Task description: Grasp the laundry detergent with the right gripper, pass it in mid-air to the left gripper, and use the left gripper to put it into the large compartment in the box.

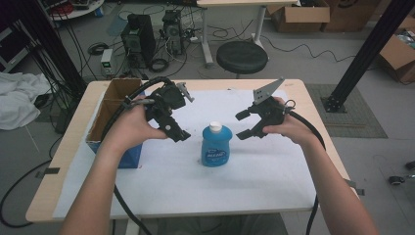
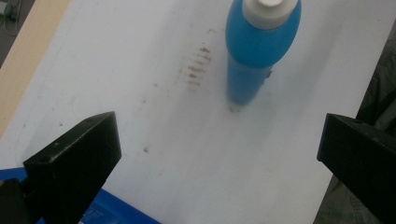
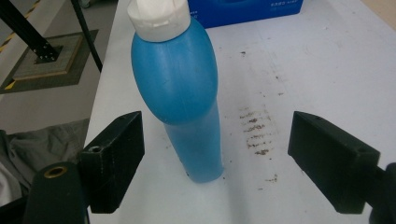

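A blue bottle [image 1: 215,146] with a white cap stands upright in the middle of the white sheet [image 1: 195,181]. My left gripper [image 1: 177,134] hovers just left of it, open, nothing between its jaws. My right gripper [image 1: 244,125] hangs just right of the bottle, also open and empty. From the left gripper view the bottle [image 2: 260,44] stands ahead, beyond the jaws. Seen from the right gripper view, the bottle [image 3: 180,88] is close, a little left of the midline between the jaws.
An open cardboard box with blue sides [image 1: 113,120] stands at the table's left, under my left forearm. Brown smudges [image 3: 256,130] mark the sheet beside the bottle. A black stool [image 1: 242,57] and computer cases [image 1: 138,36] are on the floor beyond the far edge.
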Demonstrator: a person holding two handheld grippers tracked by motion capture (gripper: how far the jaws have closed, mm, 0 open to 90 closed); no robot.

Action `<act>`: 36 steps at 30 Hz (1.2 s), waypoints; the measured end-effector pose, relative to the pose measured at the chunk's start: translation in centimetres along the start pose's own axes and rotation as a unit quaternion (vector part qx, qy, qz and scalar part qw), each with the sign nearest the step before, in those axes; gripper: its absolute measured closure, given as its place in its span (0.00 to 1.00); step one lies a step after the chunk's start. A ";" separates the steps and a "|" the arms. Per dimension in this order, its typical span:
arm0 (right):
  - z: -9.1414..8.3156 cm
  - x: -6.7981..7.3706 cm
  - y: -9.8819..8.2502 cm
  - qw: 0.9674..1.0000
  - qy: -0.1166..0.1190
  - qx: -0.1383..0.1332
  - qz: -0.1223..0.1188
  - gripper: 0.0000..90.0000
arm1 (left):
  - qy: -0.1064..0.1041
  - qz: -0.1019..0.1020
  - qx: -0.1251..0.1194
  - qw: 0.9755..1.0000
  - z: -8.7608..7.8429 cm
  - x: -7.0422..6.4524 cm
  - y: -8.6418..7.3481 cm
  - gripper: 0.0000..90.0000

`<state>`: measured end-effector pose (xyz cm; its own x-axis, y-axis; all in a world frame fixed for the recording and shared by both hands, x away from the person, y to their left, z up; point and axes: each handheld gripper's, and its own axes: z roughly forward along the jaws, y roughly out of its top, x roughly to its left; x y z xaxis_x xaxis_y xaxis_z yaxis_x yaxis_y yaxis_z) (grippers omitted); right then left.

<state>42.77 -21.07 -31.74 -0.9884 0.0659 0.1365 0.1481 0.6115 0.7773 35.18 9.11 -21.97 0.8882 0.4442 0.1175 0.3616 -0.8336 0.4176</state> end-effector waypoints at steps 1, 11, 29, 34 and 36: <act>0.1 0.0 -0.1 1.000 0.000 -0.001 0.000 0.21 | 0.000 0.000 0.000 1.000 0.0 0.0 0.0 0.00; 1.6 0.2 -1.3 1.000 0.007 -0.009 0.003 0.20 | -0.002 -0.004 -0.002 1.000 -0.7 0.3 0.0 0.00; 4.2 0.4 -2.5 0.999 0.020 -0.027 0.003 0.23 | 0.001 -0.003 -0.003 1.000 -0.9 0.3 0.1 0.00; 5.1 0.4 -2.6 0.999 0.023 -0.028 0.003 0.24 | 0.000 -0.004 -0.003 1.000 -0.8 0.3 0.1 0.00; 5.2 0.3 -2.6 0.999 0.024 -0.029 0.001 0.25 | 0.000 -0.005 -0.004 1.000 -0.8 0.3 0.1 0.00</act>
<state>41.87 -18.52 -36.95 -0.9856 0.0294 0.1666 0.1540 0.5639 0.8114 35.22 9.45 -21.18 0.8844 0.4529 0.1131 0.3689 -0.8265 0.4253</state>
